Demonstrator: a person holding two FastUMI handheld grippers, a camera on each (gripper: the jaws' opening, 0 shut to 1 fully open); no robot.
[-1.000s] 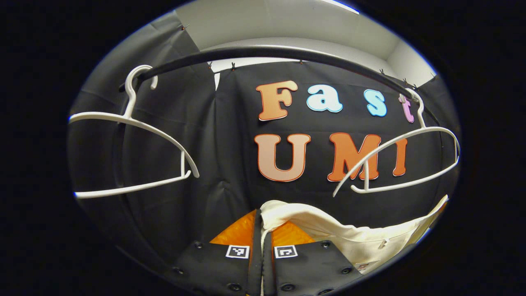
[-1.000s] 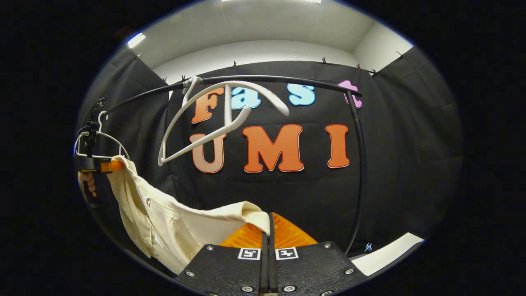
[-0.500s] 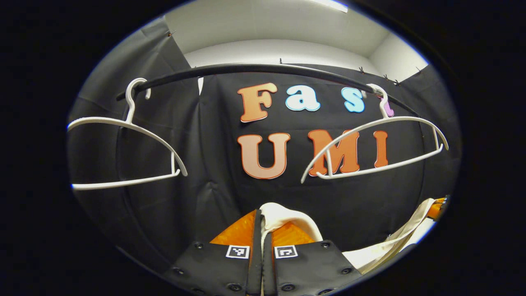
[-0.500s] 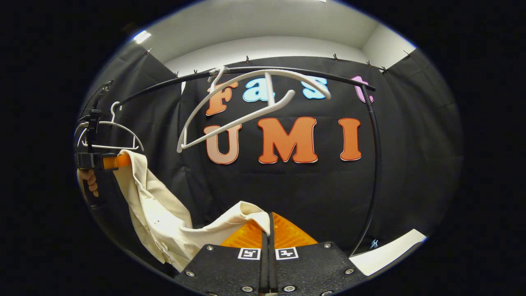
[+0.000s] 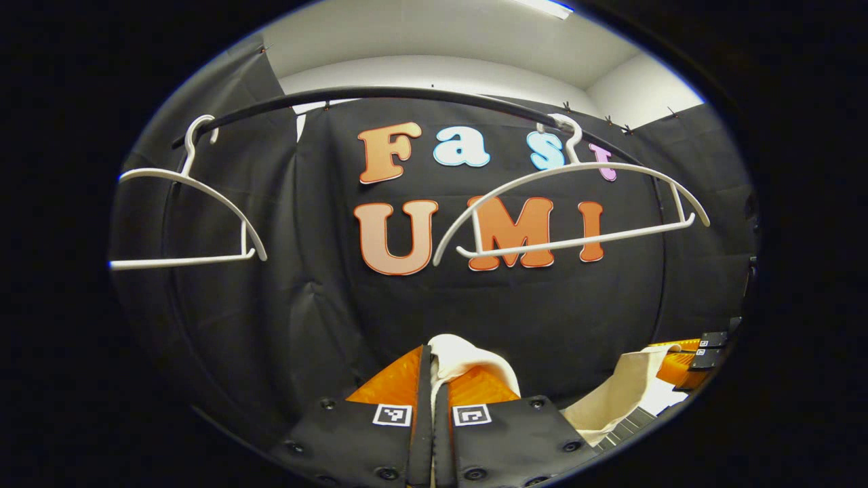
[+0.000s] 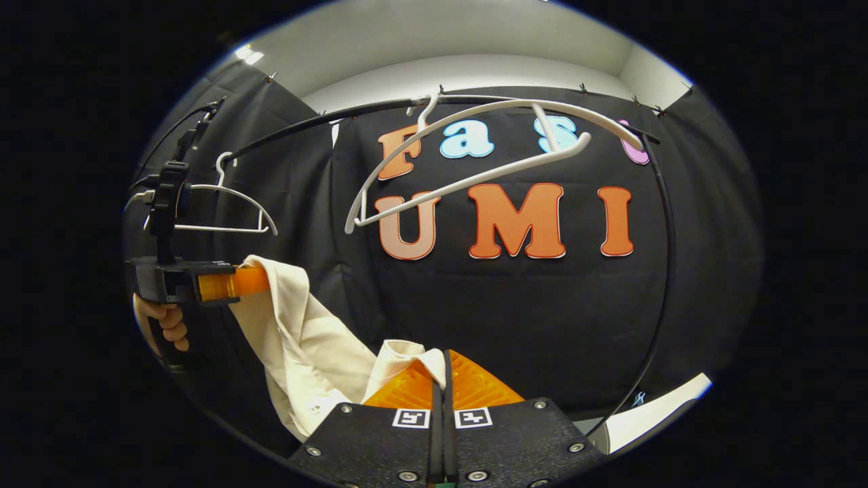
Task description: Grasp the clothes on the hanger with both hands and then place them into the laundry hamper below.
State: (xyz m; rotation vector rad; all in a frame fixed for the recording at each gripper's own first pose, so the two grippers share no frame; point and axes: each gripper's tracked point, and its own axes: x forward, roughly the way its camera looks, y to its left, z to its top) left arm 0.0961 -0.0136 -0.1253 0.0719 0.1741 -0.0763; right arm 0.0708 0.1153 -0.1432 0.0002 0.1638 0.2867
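A cream shirt (image 6: pixel 305 332) hangs off the hangers between my two grippers. My left gripper (image 5: pixel 428 352) is shut on one fold of the shirt (image 5: pixel 468 354) at the bottom of the left gripper view. My right gripper (image 6: pixel 444 356) is shut on another part near the collar. In the right gripper view the left gripper (image 6: pixel 230 285) and the hand (image 6: pixel 169 325) holding it sit at the left, with the cloth draping down from it. The right gripper (image 5: pixel 705 349) shows at the far right edge of the left gripper view, with the shirt (image 5: pixel 630 393) sagging below it.
A black rail (image 5: pixel 407 93) curves overhead with two bare white hangers on it, the left hanger (image 5: pixel 196 196) and the right hanger (image 5: pixel 569 203). In the right gripper view the nearer hanger (image 6: pixel 475 152) hangs tilted. The rail's upright (image 6: pixel 661 305) runs down at the right, beside a white strip (image 6: pixel 651 413).
The two grippers have come closer together and lower, so the shirt between them has gone slack and bunched. The bare hanger has swung on the rail.
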